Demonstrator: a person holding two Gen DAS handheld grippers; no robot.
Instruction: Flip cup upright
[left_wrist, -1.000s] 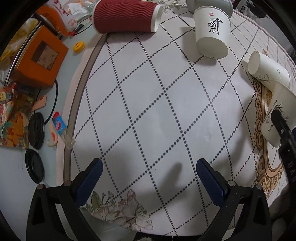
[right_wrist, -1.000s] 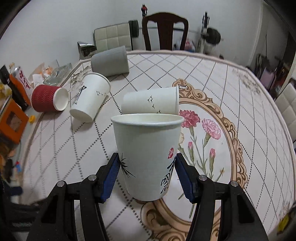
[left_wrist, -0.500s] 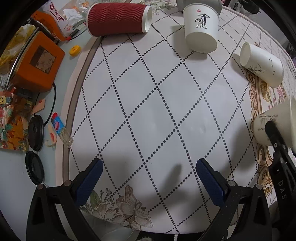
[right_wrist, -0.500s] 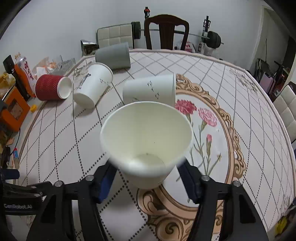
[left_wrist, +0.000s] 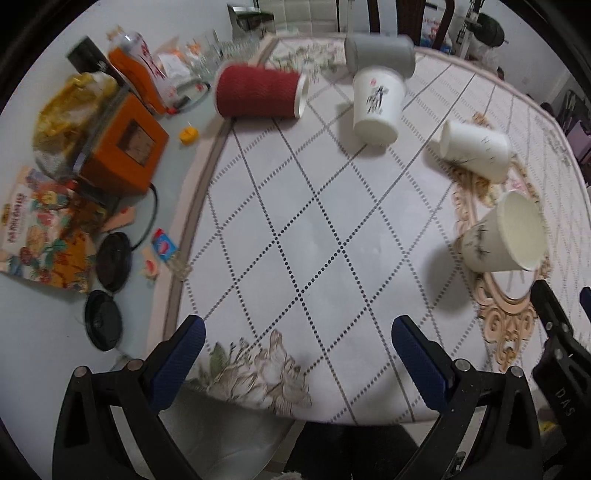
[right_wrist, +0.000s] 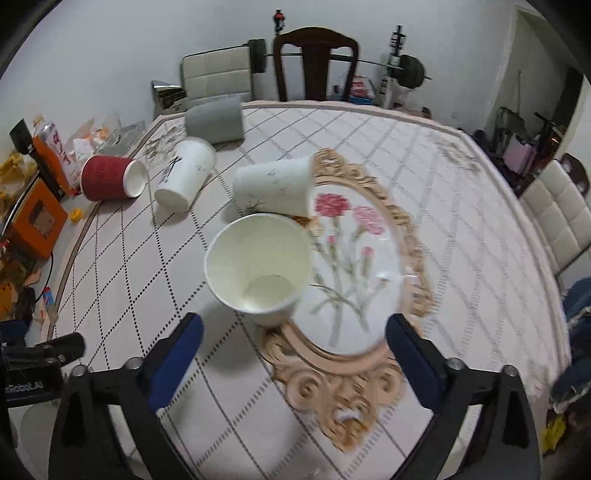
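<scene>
Both grippers — left (left_wrist: 295, 350) and right (right_wrist: 293, 349) — gape empty, the white cup (right_wrist: 258, 266) standing upright, untouched, on the tablecloth (right_wrist: 461, 221).

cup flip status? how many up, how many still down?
Done: one white cup stands upright, mouth up, free of the open right tool. In hand: nothing; the left tool is open too. Left: four on their sides, the red cup, grey cup and two more white cups.
</scene>
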